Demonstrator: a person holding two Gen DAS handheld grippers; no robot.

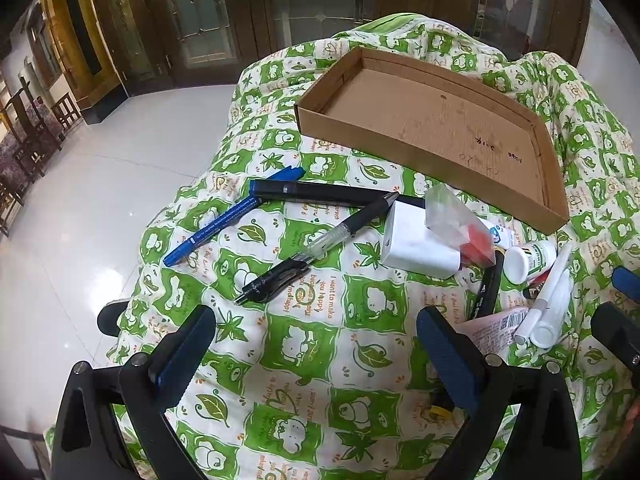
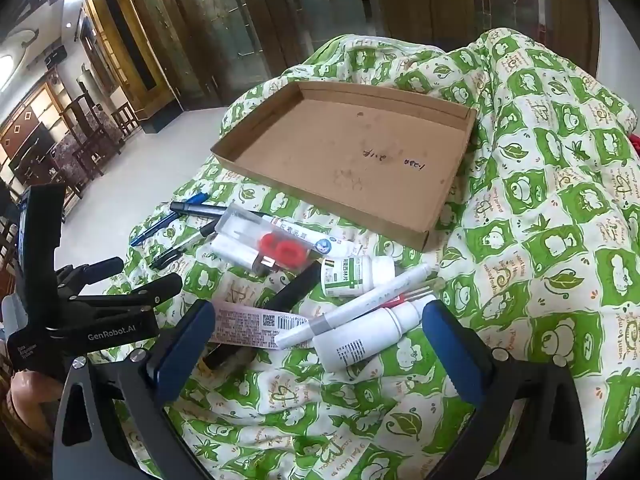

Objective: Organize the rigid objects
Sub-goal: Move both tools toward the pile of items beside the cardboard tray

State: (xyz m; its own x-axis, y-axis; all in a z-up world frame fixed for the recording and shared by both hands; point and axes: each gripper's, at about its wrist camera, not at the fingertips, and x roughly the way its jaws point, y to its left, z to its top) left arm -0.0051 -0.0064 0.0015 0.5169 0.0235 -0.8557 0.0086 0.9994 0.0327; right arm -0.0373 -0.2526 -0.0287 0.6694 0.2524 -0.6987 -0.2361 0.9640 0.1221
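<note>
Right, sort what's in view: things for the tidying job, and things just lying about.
For the job:
cardboard tray
blue pen
black pen
pill bottle
white bottle
white marker
left gripper, open
right gripper, open

Just there:
green quilt
chairs
glass doors

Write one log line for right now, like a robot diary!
left gripper: open, empty | right gripper: open, over white tube | cardboard tray: nothing inside | pens, bottles: on quilt
</note>
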